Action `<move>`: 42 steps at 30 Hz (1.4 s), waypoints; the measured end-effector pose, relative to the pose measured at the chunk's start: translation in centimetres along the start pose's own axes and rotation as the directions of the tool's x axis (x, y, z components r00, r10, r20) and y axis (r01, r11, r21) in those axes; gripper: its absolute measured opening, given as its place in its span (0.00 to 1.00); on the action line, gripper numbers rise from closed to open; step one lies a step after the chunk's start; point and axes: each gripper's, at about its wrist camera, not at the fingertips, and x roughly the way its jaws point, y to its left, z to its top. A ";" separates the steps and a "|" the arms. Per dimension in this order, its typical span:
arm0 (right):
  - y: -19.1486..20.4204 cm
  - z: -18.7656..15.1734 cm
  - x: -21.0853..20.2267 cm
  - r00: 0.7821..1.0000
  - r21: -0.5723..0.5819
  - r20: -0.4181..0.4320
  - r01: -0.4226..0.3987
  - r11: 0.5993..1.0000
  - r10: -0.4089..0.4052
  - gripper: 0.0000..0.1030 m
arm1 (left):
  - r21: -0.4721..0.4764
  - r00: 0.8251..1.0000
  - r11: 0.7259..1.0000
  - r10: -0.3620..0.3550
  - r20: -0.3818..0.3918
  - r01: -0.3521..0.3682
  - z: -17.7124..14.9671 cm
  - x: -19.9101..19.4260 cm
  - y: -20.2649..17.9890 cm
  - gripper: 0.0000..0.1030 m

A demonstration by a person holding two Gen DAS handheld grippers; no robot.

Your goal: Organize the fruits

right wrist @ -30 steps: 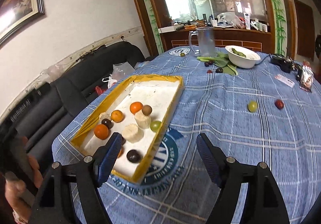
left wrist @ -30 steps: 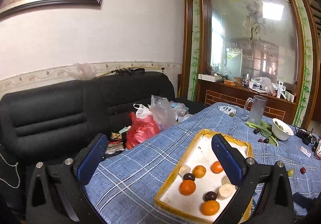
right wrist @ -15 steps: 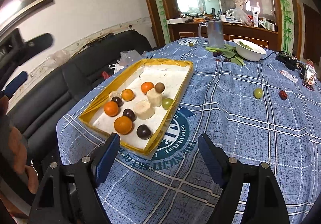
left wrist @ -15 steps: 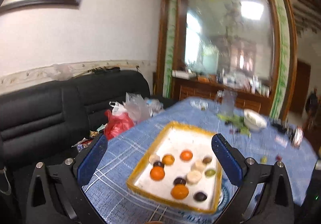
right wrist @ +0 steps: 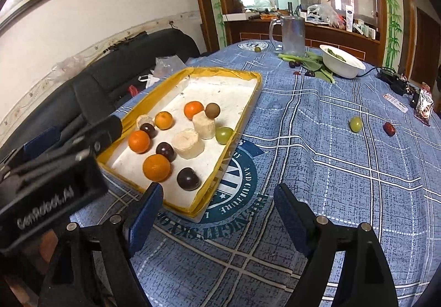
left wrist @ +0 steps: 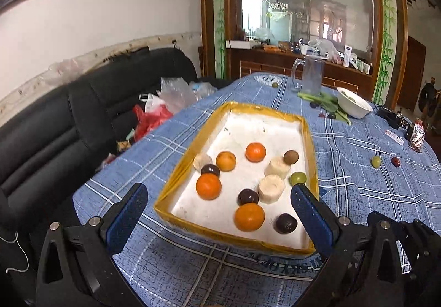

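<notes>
A yellow-rimmed white tray (left wrist: 180, 169) (right wrist: 220, 71) lies on the blue checked tablecloth. In it are several oranges (left wrist: 249, 216) (right wrist: 156, 168), dark plums (left wrist: 286, 223) (right wrist: 188, 179), pale banana chunks (left wrist: 271, 188) (right wrist: 188, 143), a green grape (left wrist: 298, 177) and a brown fruit (left wrist: 291, 157). A loose green fruit (left wrist: 376, 161) (right wrist: 355, 124) and a red date (left wrist: 395, 161) (right wrist: 389, 128) lie on the cloth to the right. My left gripper (left wrist: 217, 197) hangs open over the tray's near end, holding nothing. My right gripper (right wrist: 219, 191) is open wide and empty, above the tray's near right corner.
A white bowl (left wrist: 354, 106), greens and a glass jug (left wrist: 311, 74) stand at the far end of the table. A black sofa (left wrist: 55, 128) with plastic bags runs along the left. The left tool's black housing (right wrist: 52, 183) fills the right wrist view's lower left.
The left gripper has swung from the sofa side toward the tray and dipped, so the tray now sits between its fingers. The right gripper has edged closer, and the left tool has entered its view.
</notes>
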 end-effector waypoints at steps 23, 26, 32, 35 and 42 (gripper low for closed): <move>2.5 1.0 3.8 0.994 -0.062 -0.101 0.042 0.997 -0.048 0.84 | -0.103 0.990 0.994 -0.046 -0.130 0.033 -0.8 3.5 2.8 1.00; 2.7 1.1 4.2 0.993 -0.066 -0.109 0.046 0.997 -0.053 0.84 | -0.112 0.988 0.993 -0.055 -0.143 0.039 -0.9 3.8 2.9 1.00; 2.9 1.2 4.4 0.992 -0.069 -0.110 0.048 0.996 -0.055 0.84 | -0.122 0.986 0.992 -0.056 -0.156 0.037 -0.9 4.1 3.2 1.00; 3.0 1.2 4.5 0.992 -0.069 -0.110 0.048 0.996 -0.055 0.84 | -0.122 0.985 0.992 -0.058 -0.163 0.039 -1.0 4.2 3.2 1.00; 3.0 1.3 4.3 0.994 -0.072 -0.091 0.056 0.996 -0.063 0.84 | -0.120 0.986 0.992 -0.061 -0.158 0.042 -1.1 4.2 3.1 1.00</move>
